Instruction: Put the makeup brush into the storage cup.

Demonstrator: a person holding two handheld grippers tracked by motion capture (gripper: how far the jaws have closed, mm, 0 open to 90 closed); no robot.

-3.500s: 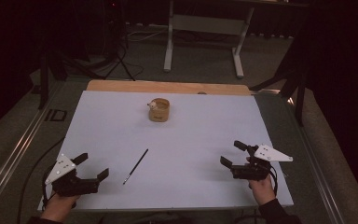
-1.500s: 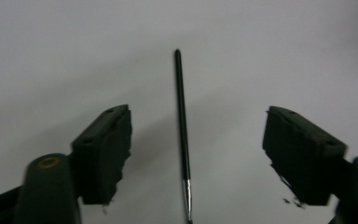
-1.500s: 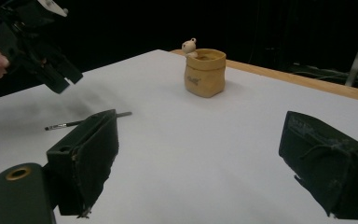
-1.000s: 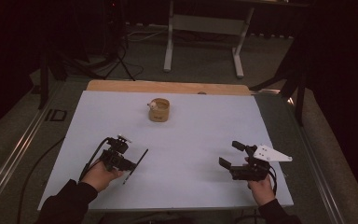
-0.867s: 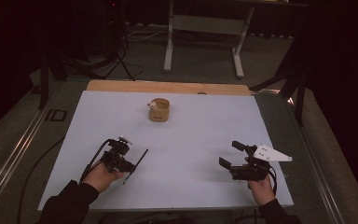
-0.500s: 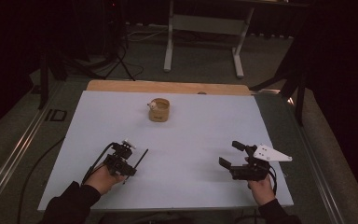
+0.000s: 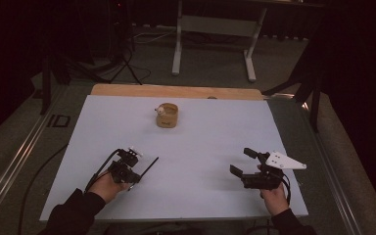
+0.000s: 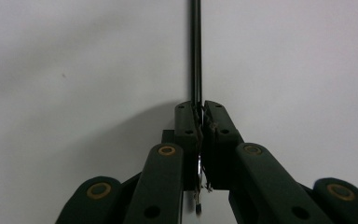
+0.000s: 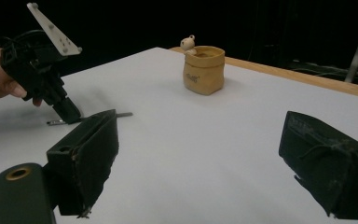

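A thin black stick [image 7: 150, 165] lies on the white table [image 7: 205, 137] at the front left. My left gripper [image 7: 129, 177] points down at it, and in the left gripper view the jaws [image 8: 200, 109] are shut on the stick [image 8: 196, 46], which runs straight ahead. My right gripper [image 7: 242, 162] hovers low at the front right, open with nothing between its jaws [image 9: 200, 126]. The right gripper view also shows the left gripper [image 9: 67, 112] on the stick [image 9: 122, 114]. A small tan pot [image 7: 167, 115] with a little figure on its rim stands at the far middle.
A wooden board [image 7: 176, 91] lines the table's far edge. Beyond it on the floor stand a white metal frame [image 7: 215, 29] and dark tripod legs [image 7: 122, 58]. A cable [image 7: 100, 169] trails from the left gripper toward the person.
The left gripper came from the front left corner to the stick, settled down over it and shut on it. The right gripper and the pot stayed where they were.
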